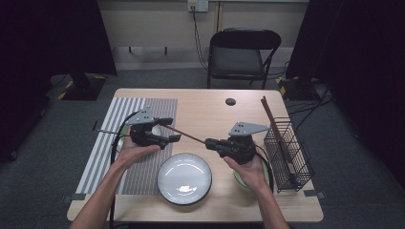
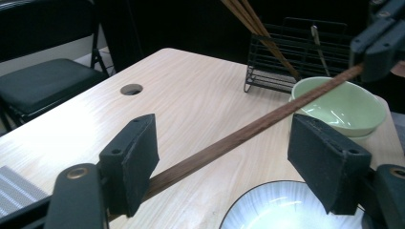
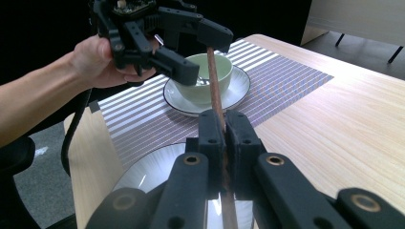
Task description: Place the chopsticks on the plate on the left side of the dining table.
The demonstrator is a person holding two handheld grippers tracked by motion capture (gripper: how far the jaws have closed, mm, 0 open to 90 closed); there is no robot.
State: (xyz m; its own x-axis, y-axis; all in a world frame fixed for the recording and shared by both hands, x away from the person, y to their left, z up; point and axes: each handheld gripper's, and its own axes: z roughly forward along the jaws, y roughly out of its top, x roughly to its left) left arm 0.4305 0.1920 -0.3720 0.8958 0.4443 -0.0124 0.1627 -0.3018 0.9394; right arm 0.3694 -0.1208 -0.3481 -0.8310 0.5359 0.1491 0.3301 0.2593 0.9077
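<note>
Grey carpet and a black folding chair [image 1: 243,52] lie beyond our pale wooden table [image 1: 205,109]. From the high view, a long brown wooden chopstick [image 1: 186,135] spans above the table, over the white round plate [image 1: 184,179]. Our left gripper [image 2: 224,157] stands wide around it; our right gripper [image 3: 223,131] clamps it.

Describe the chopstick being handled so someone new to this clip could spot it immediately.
Start at the wooden table and find the white plate near its front edge. Just beyond it, a dark brown chopstick hangs in the air between the two tools. Unlike the chopsticks leaning in the black wire rack, it is clamped in the right tool.
</note>
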